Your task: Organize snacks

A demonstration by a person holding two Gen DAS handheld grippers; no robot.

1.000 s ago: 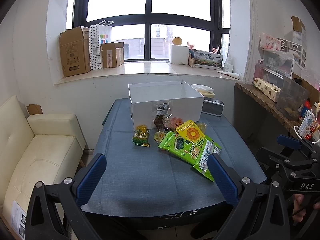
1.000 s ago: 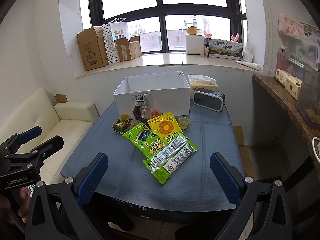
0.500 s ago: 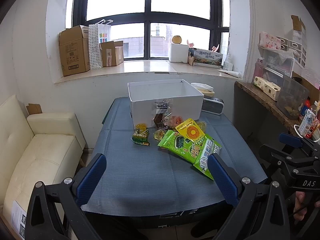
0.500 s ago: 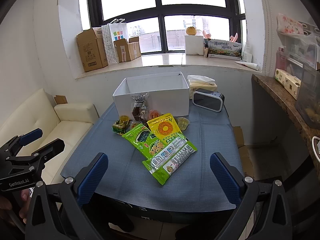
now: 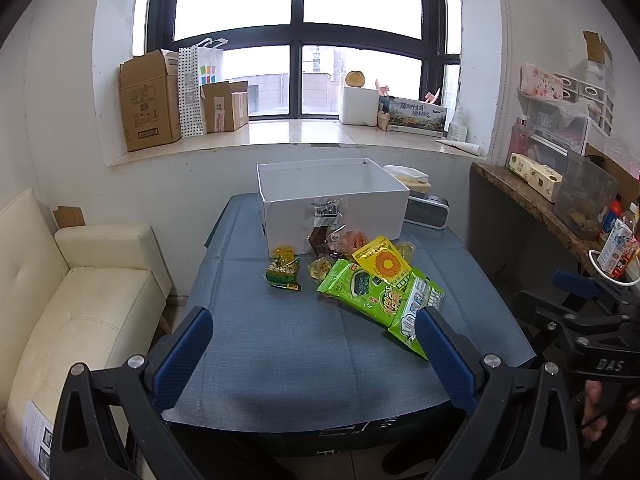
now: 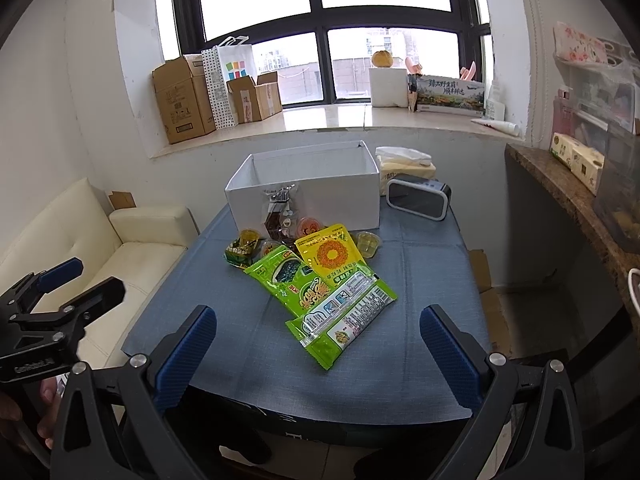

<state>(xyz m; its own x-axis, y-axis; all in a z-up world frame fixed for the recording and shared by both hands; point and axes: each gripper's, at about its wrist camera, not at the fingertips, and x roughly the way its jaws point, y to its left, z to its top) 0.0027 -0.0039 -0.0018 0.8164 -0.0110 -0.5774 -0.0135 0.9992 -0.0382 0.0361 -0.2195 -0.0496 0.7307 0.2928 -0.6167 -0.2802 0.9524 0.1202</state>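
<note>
Change: neither gripper has shifted noticeably since a second ago; the snacks lie as before.
Snacks: green packets and yellow packet piled mid-table, at 6 o'clock from the white box.
Left gripper: wide open, empty.
Right gripper: wide open, empty.
Clock: 3 o'clock of the box.

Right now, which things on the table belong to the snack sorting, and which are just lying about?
Job:
white box
green packets
yellow packet
jelly cups
small green pack

Lying about:
clock
tissue pack
cardboard boxes on the sill
</note>
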